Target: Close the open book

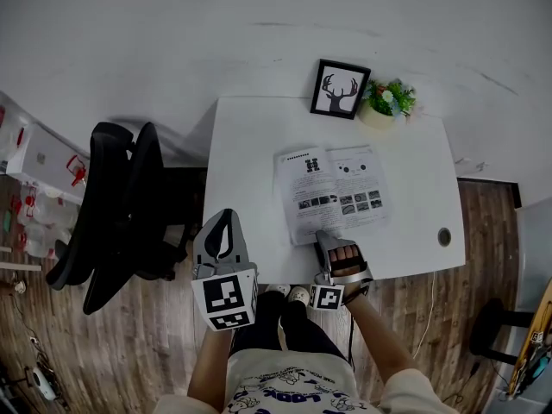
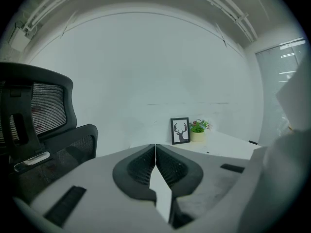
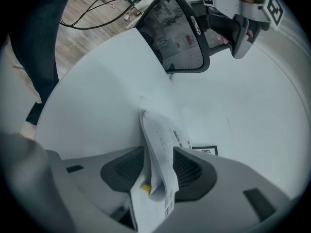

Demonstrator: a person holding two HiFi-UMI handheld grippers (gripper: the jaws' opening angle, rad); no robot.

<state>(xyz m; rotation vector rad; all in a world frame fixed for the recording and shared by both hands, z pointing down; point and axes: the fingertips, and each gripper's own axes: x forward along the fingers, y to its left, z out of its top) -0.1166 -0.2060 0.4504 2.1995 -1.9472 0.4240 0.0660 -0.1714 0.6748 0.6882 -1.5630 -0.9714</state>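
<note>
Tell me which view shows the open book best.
The head view: the open book lies spread on the white table, the right gripper at its near edge. The right gripper view shows only a few pages between its parted jaws. The left gripper view shows none of it.

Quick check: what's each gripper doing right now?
Left gripper: closed, nothing visibly held.
Right gripper: open, loose pages of the book between its jaws, not pinched.
</note>
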